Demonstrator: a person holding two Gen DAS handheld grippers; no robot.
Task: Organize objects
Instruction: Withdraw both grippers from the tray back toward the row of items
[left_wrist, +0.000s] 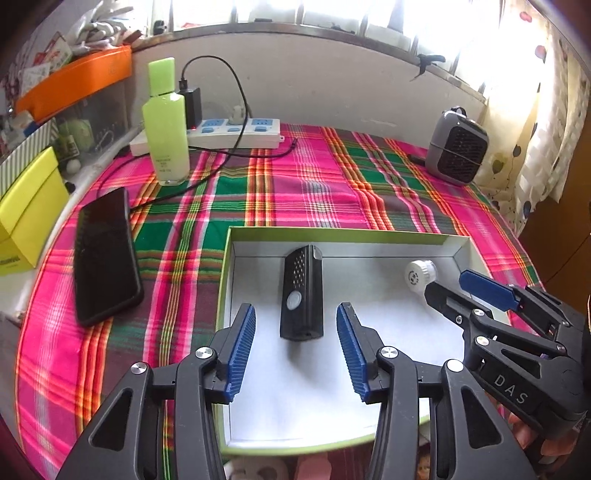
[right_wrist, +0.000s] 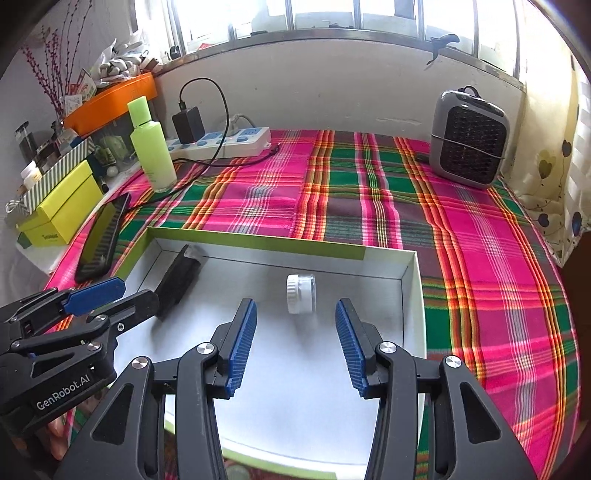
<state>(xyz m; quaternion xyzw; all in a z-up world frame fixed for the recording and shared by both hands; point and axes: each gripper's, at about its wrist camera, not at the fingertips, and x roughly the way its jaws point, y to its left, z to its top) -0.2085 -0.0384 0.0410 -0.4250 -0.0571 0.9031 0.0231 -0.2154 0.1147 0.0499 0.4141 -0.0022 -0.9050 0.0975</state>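
Observation:
A shallow white box with a green rim (left_wrist: 343, 233) (right_wrist: 258, 242) lies on the plaid tablecloth. Inside it lie a black remote-like device (left_wrist: 302, 291) (right_wrist: 176, 284) and a small white jar (left_wrist: 419, 275) (right_wrist: 301, 293) resting on its side. My left gripper (left_wrist: 295, 314) is open just short of the black device, which lies free on the box floor. My right gripper (right_wrist: 295, 314) is open just short of the white jar, with nothing between its pads. Each gripper also shows in the other's view: the right gripper (left_wrist: 454, 286) and the left gripper (right_wrist: 122, 293).
A black phone (left_wrist: 105, 254) (right_wrist: 101, 238) lies left of the box. A green bottle (left_wrist: 166, 125) (right_wrist: 151, 144), a power strip (left_wrist: 229, 133) (right_wrist: 225, 142) with charger and cable, and a small grey fan heater (left_wrist: 456, 146) (right_wrist: 469, 144) stand near the back wall. Yellow and orange boxes crowd the left shelf.

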